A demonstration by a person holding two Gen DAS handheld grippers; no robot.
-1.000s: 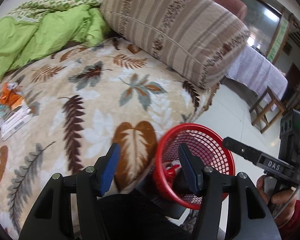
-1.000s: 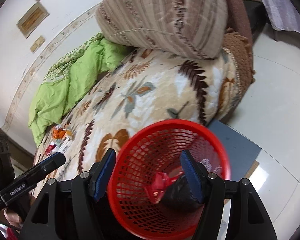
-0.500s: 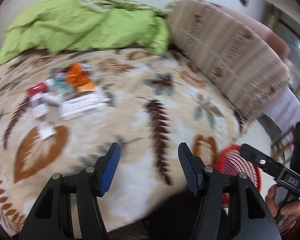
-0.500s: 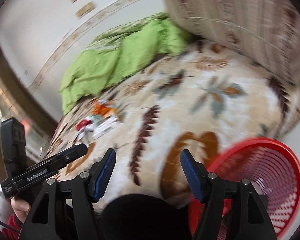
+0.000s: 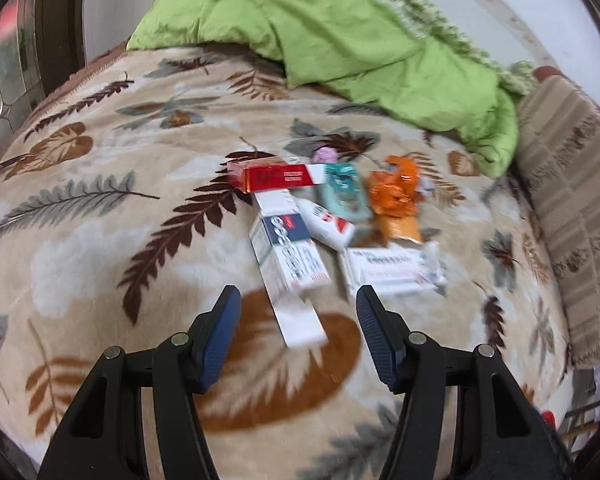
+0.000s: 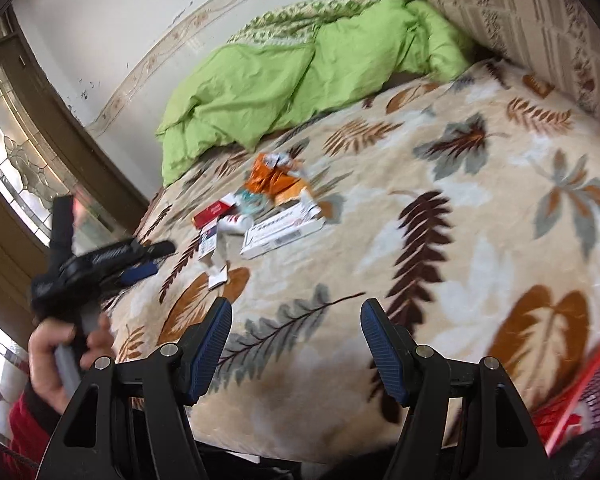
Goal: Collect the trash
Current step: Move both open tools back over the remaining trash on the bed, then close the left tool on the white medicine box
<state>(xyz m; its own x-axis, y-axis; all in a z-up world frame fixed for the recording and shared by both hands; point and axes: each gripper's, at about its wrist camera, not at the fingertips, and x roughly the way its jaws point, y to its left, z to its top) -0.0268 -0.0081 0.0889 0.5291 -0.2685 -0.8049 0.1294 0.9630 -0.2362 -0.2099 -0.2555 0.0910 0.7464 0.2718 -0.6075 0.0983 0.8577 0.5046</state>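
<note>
Presently, left gripper (image 5: 296, 312) and right gripper (image 6: 296, 324) jaws parted, nothing held. Risk noted: overlapping cartons (image 5: 288, 256) at frame centre dragged together, soft bed (image 5: 100, 240) yielding.

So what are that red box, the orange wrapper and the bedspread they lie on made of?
The red box looks like glossy printed cardboard, with crisp straight edges. The orange wrapper seems to be shiny plastic or foil film, crinkled and glinting. The bedspread looks like soft fleece, matte and fuzzy, though blur leaves that open.

Leaf-print blanket (image 5: 100, 240), green quilt (image 5: 340, 32), striped cushion (image 5: 572, 200) (perhaps a bolster).
</note>
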